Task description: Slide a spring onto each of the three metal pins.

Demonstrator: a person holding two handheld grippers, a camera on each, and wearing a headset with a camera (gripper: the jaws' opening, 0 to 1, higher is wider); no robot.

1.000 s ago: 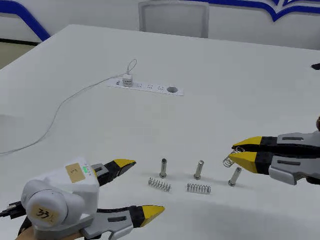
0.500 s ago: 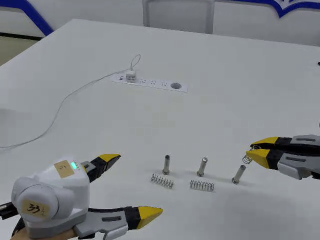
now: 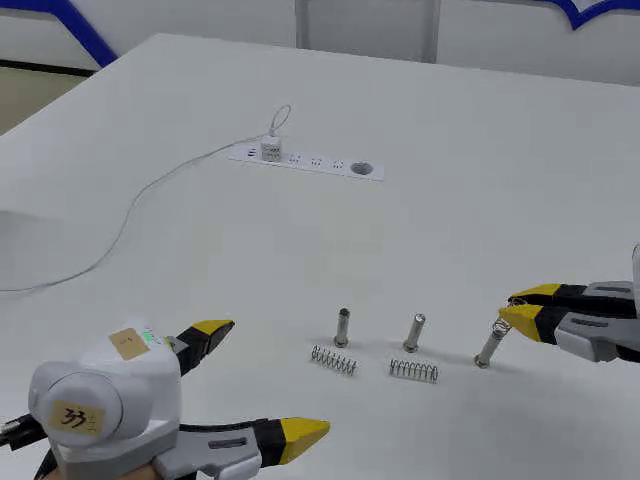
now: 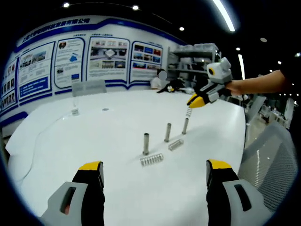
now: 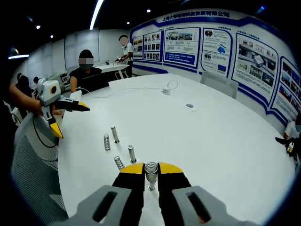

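Observation:
Three metal pins stand upright in a row: left pin [image 3: 342, 327], middle pin [image 3: 414, 332], right pin [image 3: 488, 347]. Two springs lie flat in front of them, one [image 3: 334, 360] by the left pin and one [image 3: 413, 370] by the middle pin. My right gripper [image 3: 515, 312] is shut on a third spring [image 3: 500, 325], which hangs at the top of the right pin. In the right gripper view that spring [image 5: 151, 170] sits between the yellow tips, directly over the pin [image 5: 150, 186]. My left gripper [image 3: 258, 385] stands open, empty, near the table's front left.
A white power strip [image 3: 305, 162] with a plugged charger [image 3: 270, 150] and its cable [image 3: 130, 215] lies farther back on the white table [image 3: 480, 200]. A grey chair [image 3: 365, 25] stands beyond the far edge. A seated person [image 5: 87, 70] is at another table.
The right gripper has carried its spring from beside and above the right pin to directly over it, lower end at the pin top. The left gripper stays open in place.

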